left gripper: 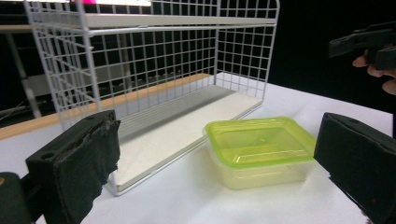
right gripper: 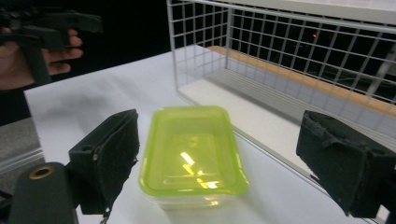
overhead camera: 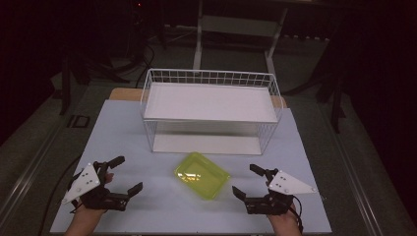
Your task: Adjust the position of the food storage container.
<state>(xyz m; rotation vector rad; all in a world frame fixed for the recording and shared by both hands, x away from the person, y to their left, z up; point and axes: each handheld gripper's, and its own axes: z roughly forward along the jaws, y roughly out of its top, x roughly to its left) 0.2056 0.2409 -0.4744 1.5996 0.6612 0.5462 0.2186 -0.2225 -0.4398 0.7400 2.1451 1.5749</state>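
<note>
Sitting on the white table between the two grippers, the yellow-green lidded container lies just in front of the white wire rack, apart from it and untouched. The left gripper and the right gripper both stand with jaws spread wide and nothing between them, one on each side of the container with bare tabletop in between.

From the high view the container's depth is hard to judge; the left gripper view shows its clear, pale lower body under the green lid, and the right gripper view shows glare on that lid. The left gripper view cuts off the rack's top, and the dark surroundings beyond the table are hard to make out. The high view shows the rack's upper shelf and its lower board facing the container. The person's hands are cut by the bottom edge there. Open table lies along the near edge.
</note>
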